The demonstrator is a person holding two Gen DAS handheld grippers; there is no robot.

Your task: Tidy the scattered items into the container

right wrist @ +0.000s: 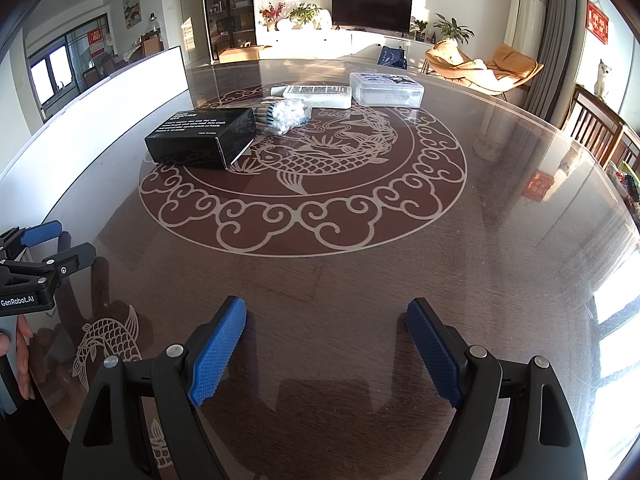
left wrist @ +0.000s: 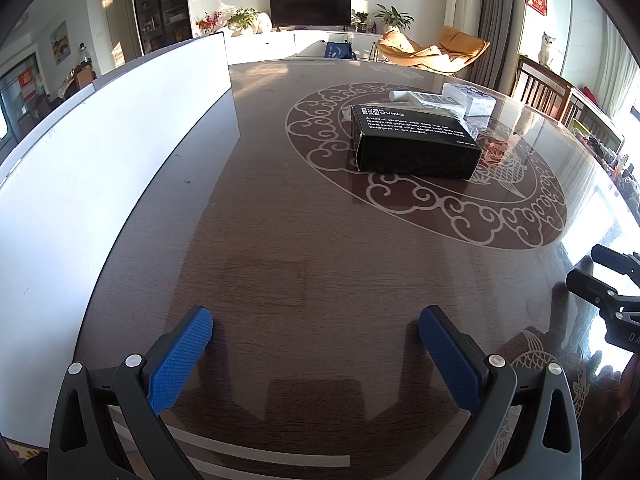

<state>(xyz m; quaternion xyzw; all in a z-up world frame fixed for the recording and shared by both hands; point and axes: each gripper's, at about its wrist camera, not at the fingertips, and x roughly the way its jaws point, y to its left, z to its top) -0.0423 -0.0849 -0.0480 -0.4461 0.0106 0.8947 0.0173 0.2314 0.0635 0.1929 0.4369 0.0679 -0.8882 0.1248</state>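
table [right wrist: 360, 280]: bears all items
container [right wrist: 132, 76]: far left edge
box [right wrist: 200, 136]: centre-left
bag [right wrist: 286, 114]: right of box
tube [right wrist: 320, 96]: behind bag
case [right wrist: 386, 88]: right of tube

Wide bare table [right wrist: 360, 280] lies ahead of both grippers; the white container wall [left wrist: 120, 140] blocks the left, black box [right wrist: 204, 140] fronts the clutter.

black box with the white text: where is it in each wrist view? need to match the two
Left wrist: black box right of centre in the upper half, on the near left part of the table's round cloud pattern, right of the white container wall.
Right wrist: black box upper left, on the pattern's left rim, container wall further left.
Shared landmark: the TV on the far wall.
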